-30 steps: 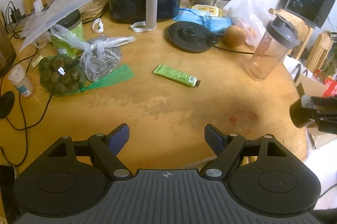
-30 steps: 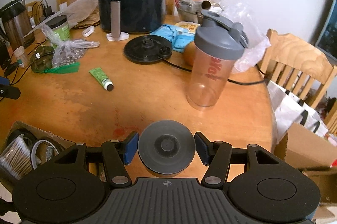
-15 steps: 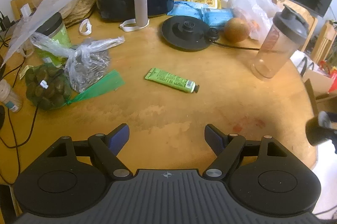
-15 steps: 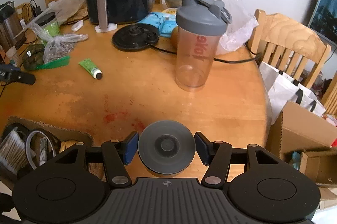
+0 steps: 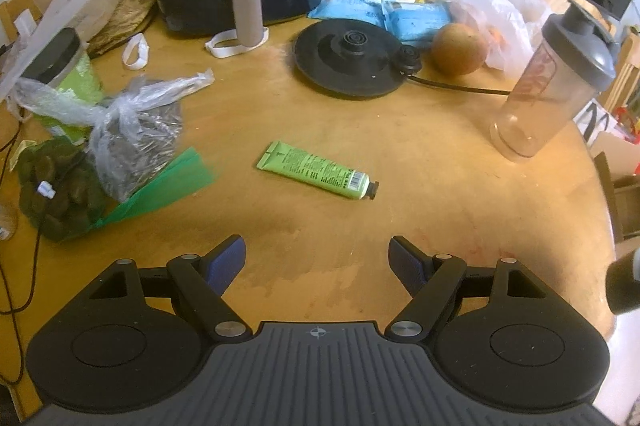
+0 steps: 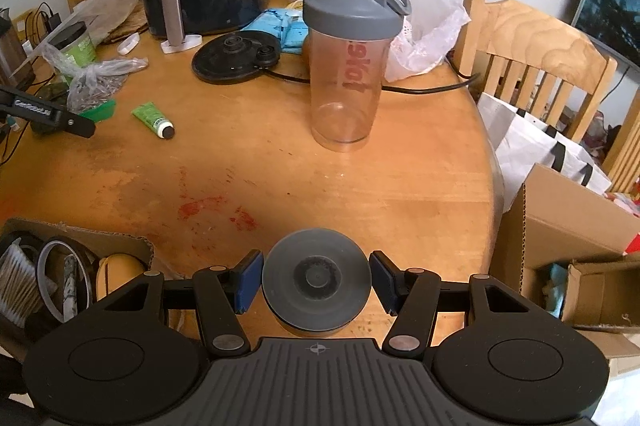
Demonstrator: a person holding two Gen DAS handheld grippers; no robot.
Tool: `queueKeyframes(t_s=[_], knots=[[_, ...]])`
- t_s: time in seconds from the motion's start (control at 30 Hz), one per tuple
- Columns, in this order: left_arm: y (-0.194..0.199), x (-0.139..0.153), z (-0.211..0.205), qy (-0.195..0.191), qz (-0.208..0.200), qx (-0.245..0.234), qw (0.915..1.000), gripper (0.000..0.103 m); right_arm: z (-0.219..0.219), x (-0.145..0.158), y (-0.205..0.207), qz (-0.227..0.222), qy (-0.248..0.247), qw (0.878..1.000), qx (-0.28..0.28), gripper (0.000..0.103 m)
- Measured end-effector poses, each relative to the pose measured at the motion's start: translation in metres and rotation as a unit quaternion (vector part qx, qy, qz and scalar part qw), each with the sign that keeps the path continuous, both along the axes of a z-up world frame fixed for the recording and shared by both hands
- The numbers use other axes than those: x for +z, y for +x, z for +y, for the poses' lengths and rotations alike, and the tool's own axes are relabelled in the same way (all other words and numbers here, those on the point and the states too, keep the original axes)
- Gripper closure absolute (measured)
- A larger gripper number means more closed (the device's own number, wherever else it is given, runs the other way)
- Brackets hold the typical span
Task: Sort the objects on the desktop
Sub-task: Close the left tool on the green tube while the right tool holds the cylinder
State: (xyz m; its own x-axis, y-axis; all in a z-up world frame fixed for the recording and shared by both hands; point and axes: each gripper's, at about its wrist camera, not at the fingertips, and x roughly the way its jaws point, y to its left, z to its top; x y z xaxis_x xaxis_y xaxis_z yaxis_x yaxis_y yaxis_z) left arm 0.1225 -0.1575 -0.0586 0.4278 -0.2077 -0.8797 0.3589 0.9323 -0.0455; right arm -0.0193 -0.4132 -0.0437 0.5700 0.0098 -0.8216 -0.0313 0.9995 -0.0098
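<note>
Green tube [image 5: 316,171] lies flat on the round wooden table [image 5: 400,130], near its middle, its long axis running from the crimped flat end at the upper left of the left wrist view to the black cap at the lower right; in the right wrist view the cap faces the camera. It sits apart from everything else, between the tied plastic bag [image 5: 132,138] to its left and the clear shaker bottle [image 5: 548,90], which stands upright with a grey lid, to its right. The left gripper [image 5: 317,262] hovers over the near table surface with its blue-padded jaws spread wide and nothing between them. The right gripper [image 6: 316,284] has its pads closed against the sides of a round dark disc [image 6: 316,280], gripped above the table edge. A cardboard box [image 6: 72,266] holding tape rolls and cotton swabs sits below its left side.
</note>
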Motion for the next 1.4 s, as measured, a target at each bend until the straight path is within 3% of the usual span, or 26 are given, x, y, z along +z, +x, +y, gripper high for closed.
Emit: queueKeyframes(t_s=[0.5, 0.87, 1.1, 1.3, 1.4], knots=[[0.05, -0.029, -0.023, 0.0, 0.059, 0.049, 0.9971, 0.024, -0.01, -0.005, -0.007, 0.012, 0.012, 1.0, -0.023, 0.042], [0.087, -0.052, -0.026, 0.006, 0.08, 0.098, 0.992, 0.025, -0.019, -0.007, -0.021, 0.017, 0.015, 0.999, -0.049, 0.042], [0.104, -0.064, -0.032, 0.013, 0.087, 0.105, 0.9906, 0.025, -0.025, -0.008, -0.028, 0.018, 0.015, 0.998, -0.063, 0.042], [0.104, -0.068, -0.033, 0.02, 0.084, 0.093, 0.992, 0.044, -0.03, -0.009, -0.031, 0.02, 0.014, 0.997, -0.068, 0.042], [0.1, -0.067, -0.032, 0.025, 0.077, 0.081, 0.9934, 0.058, -0.03, -0.009, -0.031, 0.02, 0.014, 0.997, -0.069, 0.042]])
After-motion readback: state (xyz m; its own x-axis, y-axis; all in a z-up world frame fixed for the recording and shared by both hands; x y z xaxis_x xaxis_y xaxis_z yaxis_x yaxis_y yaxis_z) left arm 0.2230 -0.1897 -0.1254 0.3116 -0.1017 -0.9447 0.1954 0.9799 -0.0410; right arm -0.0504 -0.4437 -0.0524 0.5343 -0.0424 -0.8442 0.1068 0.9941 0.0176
